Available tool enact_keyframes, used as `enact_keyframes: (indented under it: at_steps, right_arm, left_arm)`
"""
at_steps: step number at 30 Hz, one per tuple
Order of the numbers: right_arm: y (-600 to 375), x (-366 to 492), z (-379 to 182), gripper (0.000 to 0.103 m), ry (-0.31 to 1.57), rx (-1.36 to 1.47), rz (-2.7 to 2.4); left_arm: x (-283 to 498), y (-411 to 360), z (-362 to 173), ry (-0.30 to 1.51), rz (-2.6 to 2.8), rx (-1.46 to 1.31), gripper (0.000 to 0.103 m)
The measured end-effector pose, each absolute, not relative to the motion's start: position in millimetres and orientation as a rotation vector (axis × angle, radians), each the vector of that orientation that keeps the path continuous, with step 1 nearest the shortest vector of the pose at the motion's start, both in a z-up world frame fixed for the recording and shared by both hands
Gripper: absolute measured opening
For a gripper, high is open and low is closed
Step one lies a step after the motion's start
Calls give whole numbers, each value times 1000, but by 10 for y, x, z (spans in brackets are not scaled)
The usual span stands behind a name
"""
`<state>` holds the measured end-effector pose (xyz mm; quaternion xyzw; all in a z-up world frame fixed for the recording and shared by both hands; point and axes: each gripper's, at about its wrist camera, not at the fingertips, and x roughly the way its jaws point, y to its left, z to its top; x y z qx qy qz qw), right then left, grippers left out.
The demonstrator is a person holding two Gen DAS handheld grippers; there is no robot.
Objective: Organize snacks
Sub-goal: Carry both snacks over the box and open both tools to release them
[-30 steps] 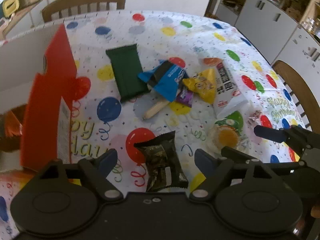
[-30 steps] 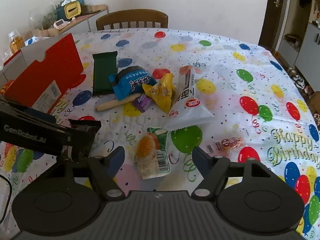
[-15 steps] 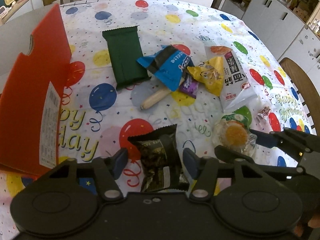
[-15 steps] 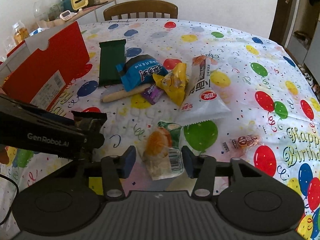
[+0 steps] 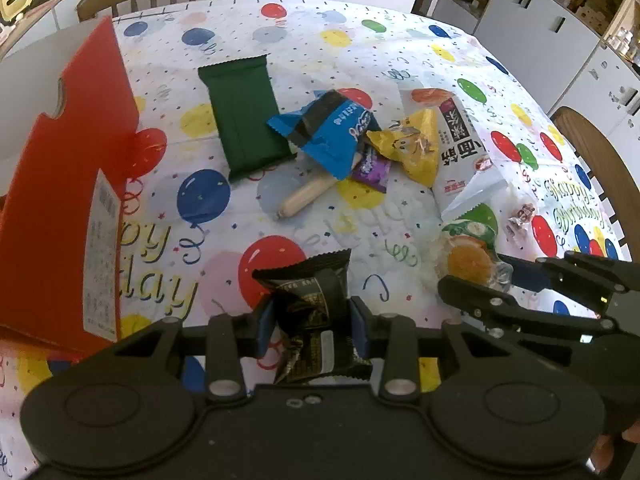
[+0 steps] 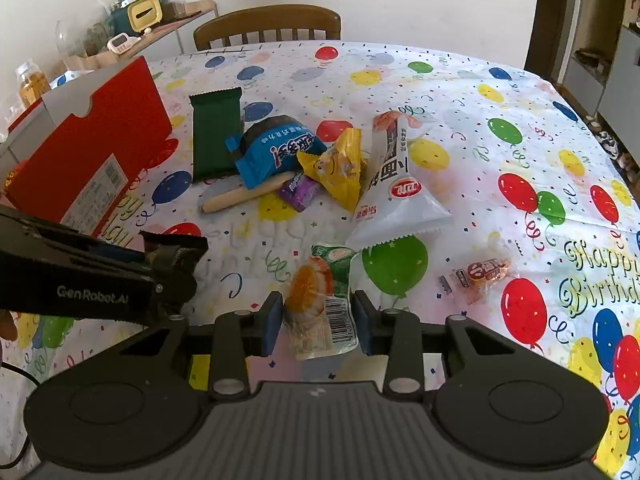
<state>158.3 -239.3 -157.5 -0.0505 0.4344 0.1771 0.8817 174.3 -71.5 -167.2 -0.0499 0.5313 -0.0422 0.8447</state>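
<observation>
Glossy plastic tablecloth [image 6: 460, 92] printed with balloons, faintly creased. Matt red cardboard box [image 6: 92, 148] at left, paper label stuck on. Crinkled shiny foil on black snack packet [image 5: 316, 312]; clear film on orange-and-green packet [image 6: 320, 300]. Varnished wooden chair [image 6: 268, 20] at top.

Both views were evenly daylit — shadows stayed soft; edges were bent by fisheye, corners darkened, focus sharp.
</observation>
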Motion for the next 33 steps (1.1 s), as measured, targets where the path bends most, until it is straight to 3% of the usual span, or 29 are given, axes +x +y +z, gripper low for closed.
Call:
enact_keyframes:
  at_steps: [33]
  right_arm:
    - [-1763, 1232, -434, 36, 753, -56, 543]
  left_arm:
    - [1466, -31, -553, 964, -84, -193, 36]
